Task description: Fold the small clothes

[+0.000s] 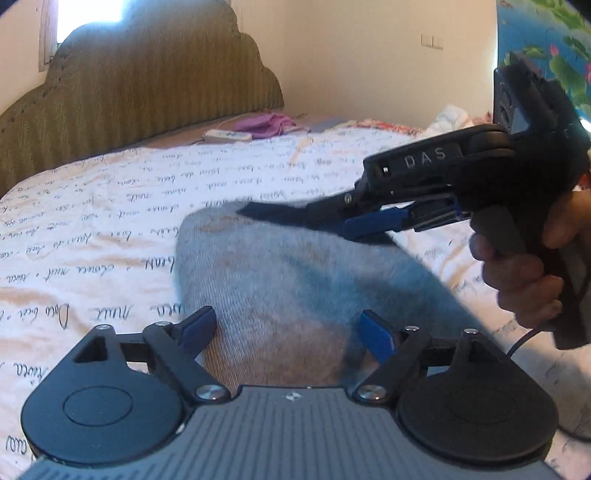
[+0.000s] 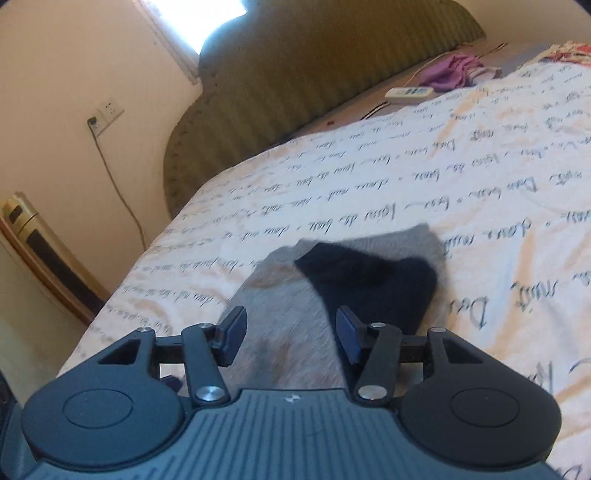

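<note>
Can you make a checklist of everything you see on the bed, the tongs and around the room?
Surface: bedsheet printed with handwriting.
Job's things: grey sock lying flat, dark patch on it.
Clutter: purple cloth, white power strip by the headboard.
Tongs: left tongs open over the sock; right tongs open, nothing pinched.
Cables: cord from wall socket.
Surroundings: olive headboard, window.

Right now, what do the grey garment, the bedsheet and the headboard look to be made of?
Grey garment: fuzzy knit, likely wool or cotton blend, matte, fine ribs. Bedsheet: thin woven cotton-like cloth, printed script, soft creases. Headboard: upholstered olive fabric, ribbed, slight sheen.
</note>
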The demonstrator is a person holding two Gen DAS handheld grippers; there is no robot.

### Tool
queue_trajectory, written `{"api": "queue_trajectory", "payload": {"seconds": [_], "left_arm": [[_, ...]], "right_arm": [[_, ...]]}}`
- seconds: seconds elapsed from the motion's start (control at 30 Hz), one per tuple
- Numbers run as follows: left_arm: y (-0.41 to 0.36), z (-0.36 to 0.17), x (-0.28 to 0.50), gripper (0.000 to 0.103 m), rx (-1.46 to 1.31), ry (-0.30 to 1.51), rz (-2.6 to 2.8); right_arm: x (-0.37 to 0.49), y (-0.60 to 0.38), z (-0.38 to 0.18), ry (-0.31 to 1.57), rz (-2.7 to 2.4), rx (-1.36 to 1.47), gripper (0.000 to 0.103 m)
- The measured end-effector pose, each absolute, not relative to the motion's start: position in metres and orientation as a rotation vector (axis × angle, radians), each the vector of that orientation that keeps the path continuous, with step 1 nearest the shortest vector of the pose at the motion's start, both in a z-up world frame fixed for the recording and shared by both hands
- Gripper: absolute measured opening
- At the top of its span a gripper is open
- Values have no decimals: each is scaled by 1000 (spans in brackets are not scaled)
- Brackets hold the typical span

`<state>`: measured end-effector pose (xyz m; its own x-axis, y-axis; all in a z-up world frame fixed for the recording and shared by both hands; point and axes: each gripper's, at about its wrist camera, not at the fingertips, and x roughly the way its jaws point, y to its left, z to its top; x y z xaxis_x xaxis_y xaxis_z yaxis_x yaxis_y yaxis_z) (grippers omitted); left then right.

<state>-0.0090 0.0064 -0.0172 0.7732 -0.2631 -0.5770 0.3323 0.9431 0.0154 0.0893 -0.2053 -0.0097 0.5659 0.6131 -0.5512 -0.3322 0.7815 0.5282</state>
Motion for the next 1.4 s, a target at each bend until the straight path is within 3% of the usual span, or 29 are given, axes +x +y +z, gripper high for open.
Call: {"api": "queue_trajectory", "payload": {"seconds": [0.17, 0.3, 0.4, 0.57, 0.63, 0.8, 0.93, 0.97, 1.03, 1.2, 1.3, 1.4], "left_arm": [[20, -40, 21, 101, -44, 738, -294], [32, -26, 2, 87, -53, 720, -277], [37, -16, -26, 85, -19, 668, -267], [32, -16, -39, 86, 2, 657, -289], [32, -21, -35, 78, 12, 699, -257], [49, -9, -52, 81, -13, 671, -258], [43, -26, -44, 86, -2, 732, -252], [42, -31, -41, 87, 0, 744, -239], [42, -32, -42, 88, 4, 734, -227], [43, -31, -42, 88, -7, 737, -217], [40, -31, -42, 89, -5, 736, -207], [41, -29, -44, 89, -3, 737, -202]], "right_arm": [[113, -219, -34, 813, 509, 460, 50], [82, -210, -4, 756, 470, 342, 54], [36, -210, 16, 678, 574, 340, 54], [18, -206, -31, 840, 577, 329, 55], [14, -218, -35, 797, 594, 401, 53], [-20, -224, -1, 721, 593, 462, 57], [-14, -219, -32, 834, 554, 466, 56], [-13, -225, -44, 833, 555, 496, 49], [-18, -237, -40, 831, 544, 576, 49], [-40, -233, -4, 730, 549, 487, 54], [-31, -217, -20, 797, 539, 411, 67], [-29, -215, -35, 813, 563, 395, 68]]}}
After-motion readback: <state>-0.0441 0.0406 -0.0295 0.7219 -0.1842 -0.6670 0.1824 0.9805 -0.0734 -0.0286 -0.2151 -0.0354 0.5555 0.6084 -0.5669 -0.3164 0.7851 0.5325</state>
